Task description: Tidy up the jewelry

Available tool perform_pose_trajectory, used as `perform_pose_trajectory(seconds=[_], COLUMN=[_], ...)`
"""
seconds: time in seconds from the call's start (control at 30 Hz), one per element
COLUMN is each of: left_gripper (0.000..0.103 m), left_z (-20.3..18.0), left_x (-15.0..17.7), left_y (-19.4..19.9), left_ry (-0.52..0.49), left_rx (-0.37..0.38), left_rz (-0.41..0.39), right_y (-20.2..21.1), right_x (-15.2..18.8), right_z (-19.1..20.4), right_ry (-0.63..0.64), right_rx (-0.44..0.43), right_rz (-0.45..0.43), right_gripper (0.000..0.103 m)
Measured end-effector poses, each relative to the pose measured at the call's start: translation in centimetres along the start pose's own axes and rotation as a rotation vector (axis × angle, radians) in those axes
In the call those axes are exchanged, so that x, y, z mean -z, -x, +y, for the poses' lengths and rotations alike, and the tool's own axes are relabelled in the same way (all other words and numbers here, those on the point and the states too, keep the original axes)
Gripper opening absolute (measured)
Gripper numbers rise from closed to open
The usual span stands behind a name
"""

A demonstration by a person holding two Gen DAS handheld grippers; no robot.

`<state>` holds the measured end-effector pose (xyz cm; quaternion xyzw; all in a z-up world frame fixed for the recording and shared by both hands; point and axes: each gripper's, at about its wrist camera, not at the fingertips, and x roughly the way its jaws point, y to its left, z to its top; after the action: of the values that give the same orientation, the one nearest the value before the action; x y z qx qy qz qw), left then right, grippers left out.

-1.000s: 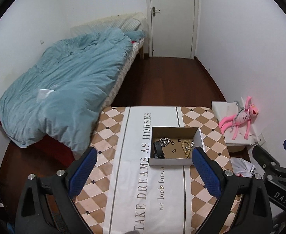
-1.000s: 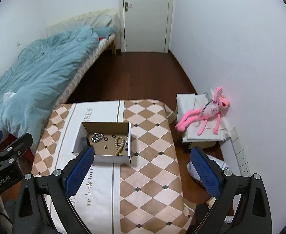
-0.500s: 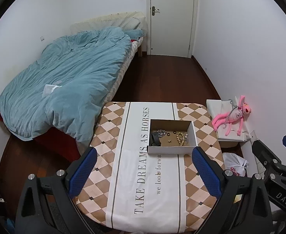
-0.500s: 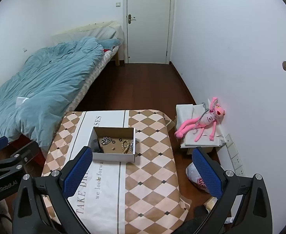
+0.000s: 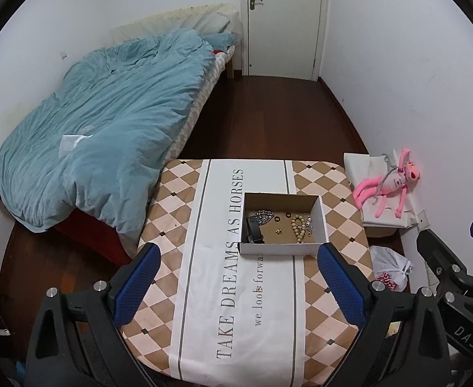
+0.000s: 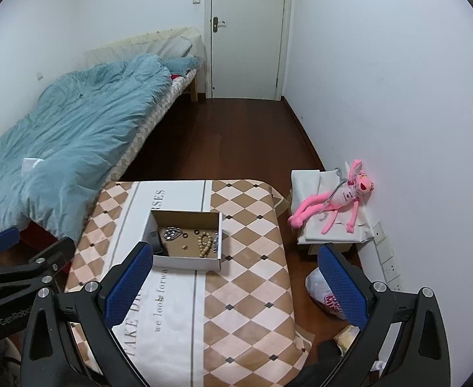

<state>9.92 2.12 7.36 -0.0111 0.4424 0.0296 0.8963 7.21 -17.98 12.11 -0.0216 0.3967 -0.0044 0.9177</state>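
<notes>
Both grippers are hanging high above the table [image 5: 204,306], far from anything. The left gripper [image 5: 238,285] is standing wide open with nothing in it, and the right gripper [image 6: 233,285] is open and empty too. The jewelry is lying in a cardboard box [image 5: 281,247] on the far side of the table: a bead bracelet [image 5: 298,229], a shiny silver piece [image 5: 264,216], two small dark rings [image 5: 282,216] and a black strap [image 5: 253,232]. With everything in the box, the tidying looks done.

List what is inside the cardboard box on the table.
Inside the box: a black strap, silver chain, two dark rings, bead bracelet, small gold piece. The near wall hides the floor right behind it.
</notes>
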Motion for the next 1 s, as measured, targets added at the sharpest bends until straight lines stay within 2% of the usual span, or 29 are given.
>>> perform_pose_trajectory(seconds=[0.27,0.53,1.0], left_gripper=[0.099,0.099,0.099], left_z=[-0.1,-0.4,-0.2], left_x=[-1.4,-2.0,-1.6], left_y=[-3.2,-5.1,-5.9], left_ry=[-0.006,-0.022,-0.021], left_rx=[-0.019,-0.012,-0.025], left_rz=[0.049,0.101,0.114], right_y=[-4.6,-7.4,-8.8], right_x=[-1.2,-1.9,-1.3], right_z=[0.1,0.3,0.3], right_ry=[-0.003,0.007,0.021], right_rx=[0.010,0.007,0.006], right_rz=[0.065,0.120,0.174], right_gripper=[0.103,0.103,0.103])
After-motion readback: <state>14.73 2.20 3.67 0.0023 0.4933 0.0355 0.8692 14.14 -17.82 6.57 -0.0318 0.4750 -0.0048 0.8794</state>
